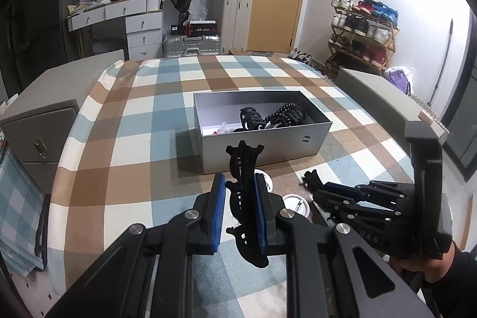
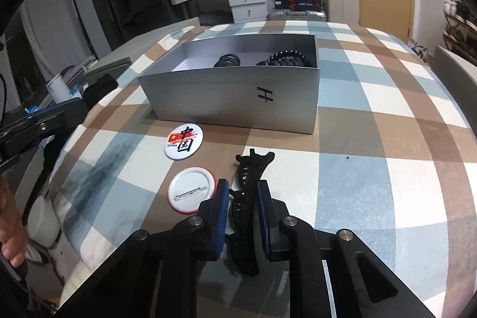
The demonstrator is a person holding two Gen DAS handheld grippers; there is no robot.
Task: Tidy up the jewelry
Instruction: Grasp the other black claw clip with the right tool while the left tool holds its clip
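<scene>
Gripping black hair claws [image 1: 245, 198] [image 2: 247, 198]: both tongs [image 1: 238, 210] [image 2: 243, 213], near box [image 1: 262, 148].

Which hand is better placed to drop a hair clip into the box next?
Left gripper: its hair clip hangs lifted before the box; the right gripper's clip lies on the cloth.

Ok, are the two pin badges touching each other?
Apart. The right wrist view shows tablecloth between the printed badge and the face-down badge.

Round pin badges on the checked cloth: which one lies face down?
The white badge nearest the right gripper lies face down, metal pin showing. The other round badge, closer to the silver box, shows its printed front.
</scene>
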